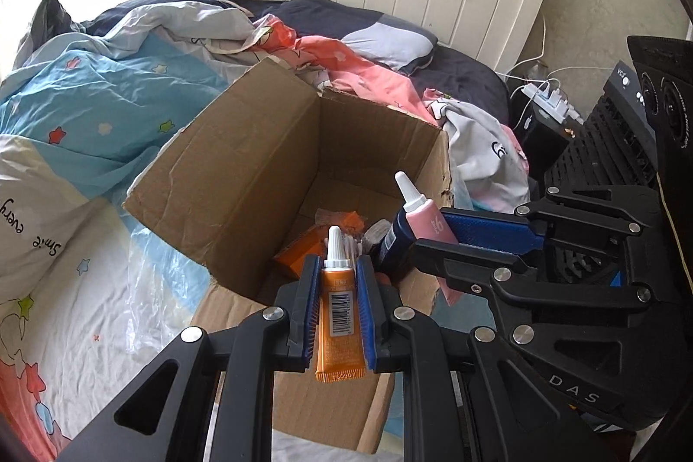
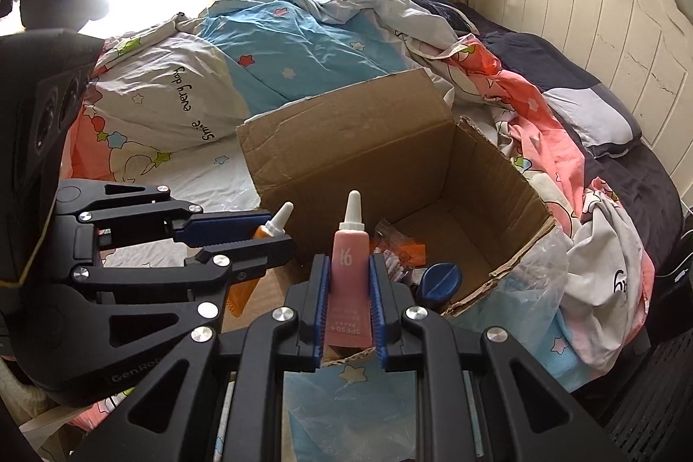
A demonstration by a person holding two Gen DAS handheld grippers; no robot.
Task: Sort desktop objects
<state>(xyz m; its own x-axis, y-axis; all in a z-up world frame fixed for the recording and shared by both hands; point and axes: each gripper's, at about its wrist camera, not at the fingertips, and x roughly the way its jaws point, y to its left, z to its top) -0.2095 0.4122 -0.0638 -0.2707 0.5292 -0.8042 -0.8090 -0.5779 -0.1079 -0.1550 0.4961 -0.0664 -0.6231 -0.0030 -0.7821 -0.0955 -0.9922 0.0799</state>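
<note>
Over the cardboard box (image 1: 242,176), both tubes ready to drop

Left gripper (image 1: 338,310) pinches the orange tube (image 1: 338,315), right gripper (image 2: 350,310) the pink tube (image 2: 350,289). Clear the near rim first, probably, then release low so neither bounces off the orange packet (image 1: 299,250).

I count two tubes: one orange tube (image 1: 339,315), at six o'clock in my left view, and one pink tube (image 2: 350,289), at six o'clock in my right view. There are two grippers, the left gripper (image 1: 338,280) and the right gripper (image 2: 350,280). One cardboard box (image 2: 346,141) sits open on the bed. Inside it I make out one orange packet (image 1: 299,252) and one dark blue cap (image 2: 439,280); the rest of its contents I cannot count. One pillow (image 1: 390,42) lies at one o'clock.
</note>
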